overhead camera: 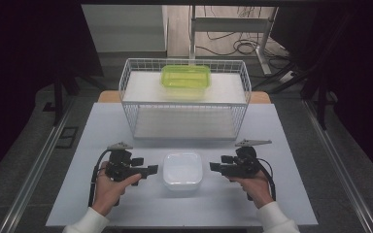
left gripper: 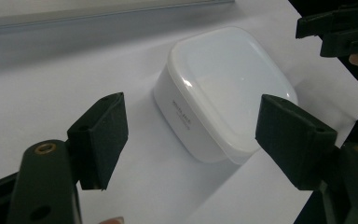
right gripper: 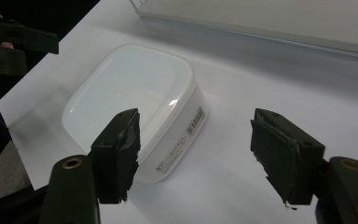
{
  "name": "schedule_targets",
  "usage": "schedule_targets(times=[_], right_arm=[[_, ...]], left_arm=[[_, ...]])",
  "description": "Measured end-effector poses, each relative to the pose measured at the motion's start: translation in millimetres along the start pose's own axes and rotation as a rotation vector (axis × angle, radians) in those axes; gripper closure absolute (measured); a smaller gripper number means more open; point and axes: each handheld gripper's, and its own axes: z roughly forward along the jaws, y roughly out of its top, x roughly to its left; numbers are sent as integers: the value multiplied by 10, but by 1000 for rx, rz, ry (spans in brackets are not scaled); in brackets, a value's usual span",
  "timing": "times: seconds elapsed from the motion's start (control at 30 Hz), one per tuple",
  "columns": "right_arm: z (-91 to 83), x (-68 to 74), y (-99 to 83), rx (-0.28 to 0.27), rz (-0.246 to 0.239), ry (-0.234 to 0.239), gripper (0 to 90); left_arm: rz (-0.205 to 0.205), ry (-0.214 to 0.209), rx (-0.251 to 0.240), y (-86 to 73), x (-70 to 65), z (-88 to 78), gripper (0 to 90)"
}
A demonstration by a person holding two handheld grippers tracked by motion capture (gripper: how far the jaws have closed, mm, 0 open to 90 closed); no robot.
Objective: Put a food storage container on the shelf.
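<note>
Centrally, the white box (overhead camera: 182, 170) sits lid-on on the table (overhead camera: 77, 145), between my left gripper (overhead camera: 150, 169) and right gripper (overhead camera: 213, 167), touching neither. I judge it light, rigid and glossy, so likely slippery; its rounded lid offers poor purchase, and I would take it by the straight side walls below the rim. Both sets of jaws stand wide and hold nothing. Beyond, a wire rack (overhead camera: 126, 85) carries a green box (overhead camera: 185, 81).
</note>
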Motion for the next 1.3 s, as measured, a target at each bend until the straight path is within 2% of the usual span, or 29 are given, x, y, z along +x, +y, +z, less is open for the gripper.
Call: schedule_targets(times=[0.1, 0.17, 0.33, 0.43, 0.57, 0.73, 0.87, 0.97, 1.1, 1.3], right_arm=[[20, -8, 14, 3, 5, 14, 357], [35, -3, 26, 6, 16, 27, 366], [79, 25, 74, 12, 21, 43, 381], [112, 7, 106, 7, 52, 52, 404], [153, -32, 127, 6, 88, 69, 422], [238, -57, 126, 24, 132, 94, 444], [318, -49, 90, 32, 152, 133, 460], [375, -49, 60, 55, 159, 149, 480], [402, -51, 42, 57, 178, 172, 507], [460, -83, -4, 79, 204, 185, 539]], left_arm=[[-39, -33, 4, 18, 24, 34, 247], [-55, -37, 6, 28, 28, 58, 249], [-113, -78, 6, 52, 58, 121, 259], [-171, -122, 3, 65, 95, 185, 272], [-206, -175, 14, 73, 137, 257, 297], [-231, -175, 24, 50, 195, 301, 330], [-265, -217, 36, 8, 231, 347, 360], [-278, -222, 49, -12, 233, 383, 391], [-275, -216, 62, -29, 245, 411, 435], [-276, -240, 82, -43, 233, 470, 477]])
